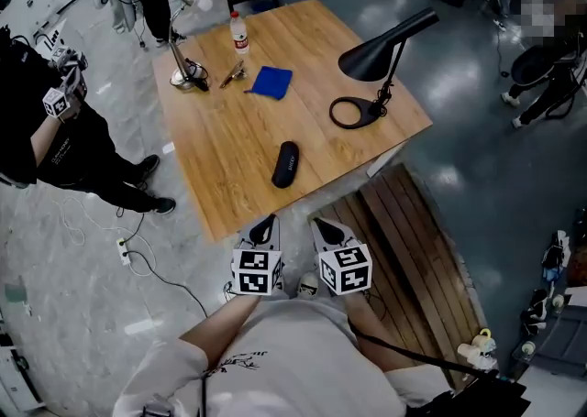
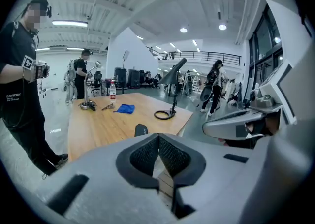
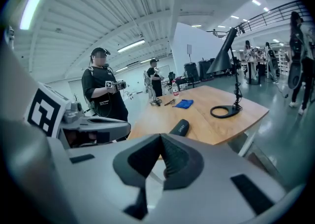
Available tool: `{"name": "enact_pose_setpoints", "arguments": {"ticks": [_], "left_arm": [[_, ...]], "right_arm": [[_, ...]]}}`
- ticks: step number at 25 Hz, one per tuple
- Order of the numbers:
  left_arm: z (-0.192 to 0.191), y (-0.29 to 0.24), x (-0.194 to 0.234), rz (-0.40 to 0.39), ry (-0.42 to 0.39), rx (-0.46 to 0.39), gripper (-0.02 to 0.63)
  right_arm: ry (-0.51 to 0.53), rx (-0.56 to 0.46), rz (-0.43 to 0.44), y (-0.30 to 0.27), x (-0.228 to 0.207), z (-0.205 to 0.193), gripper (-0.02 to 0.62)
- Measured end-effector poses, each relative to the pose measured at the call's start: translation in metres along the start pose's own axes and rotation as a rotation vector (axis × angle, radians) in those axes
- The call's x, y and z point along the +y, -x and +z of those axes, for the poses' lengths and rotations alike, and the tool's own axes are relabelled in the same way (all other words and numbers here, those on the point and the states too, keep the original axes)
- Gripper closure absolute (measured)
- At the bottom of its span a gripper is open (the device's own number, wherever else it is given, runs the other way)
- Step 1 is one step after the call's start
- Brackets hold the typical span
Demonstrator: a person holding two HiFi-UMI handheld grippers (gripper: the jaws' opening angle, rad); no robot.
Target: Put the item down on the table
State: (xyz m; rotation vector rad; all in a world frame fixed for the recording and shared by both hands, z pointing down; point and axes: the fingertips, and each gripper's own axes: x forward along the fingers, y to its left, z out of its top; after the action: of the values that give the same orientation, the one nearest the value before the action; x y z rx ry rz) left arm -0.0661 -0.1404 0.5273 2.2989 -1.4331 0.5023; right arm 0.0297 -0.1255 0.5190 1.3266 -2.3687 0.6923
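Note:
A black cylindrical speaker [image 1: 285,164] lies on the wooden table [image 1: 229,159] near its front edge; it also shows in the left gripper view as the speaker [image 2: 141,129] and in the right gripper view as the speaker [image 3: 180,127]. Neither gripper touches it. My left gripper [image 1: 265,227] [image 2: 158,142] hangs just off the table's front edge, shut with nothing between its pads. My right gripper [image 1: 326,230] [image 3: 161,142] is close beside it, also shut and empty. Both point toward the table.
Farther back on the table are a blue cloth [image 1: 271,82], a bottle [image 1: 239,35], a silver lamp [image 1: 188,76] and a pair of glasses [image 1: 231,75]. A black desk lamp [image 1: 381,58] stands at the right. A person in black [image 1: 64,131] stands left of the table.

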Motion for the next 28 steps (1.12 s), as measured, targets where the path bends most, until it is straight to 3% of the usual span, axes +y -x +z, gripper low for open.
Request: {"name": "enact_pose_setpoints", "arguments": {"ticks": [5,13,28], "left_arm": [[0.003,0.004,-0.009,-0.018,-0.02,-0.012,0.6],[0.021,0.009,-0.01,-0.018,-0.045,-0.06,0.6],[0.016,0.009,-0.016,-0.046,-0.055,-0.037,0.6]], "right_arm": [[-0.066,-0.033,-0.028,0.008,0.003,0.001,0.591],[-0.019,-0.047,-0.081,0.013,0.004,0.007,0.592],[-0.037,-0.055,-0.083,0.021,0.0,0.004,0.592]]}}
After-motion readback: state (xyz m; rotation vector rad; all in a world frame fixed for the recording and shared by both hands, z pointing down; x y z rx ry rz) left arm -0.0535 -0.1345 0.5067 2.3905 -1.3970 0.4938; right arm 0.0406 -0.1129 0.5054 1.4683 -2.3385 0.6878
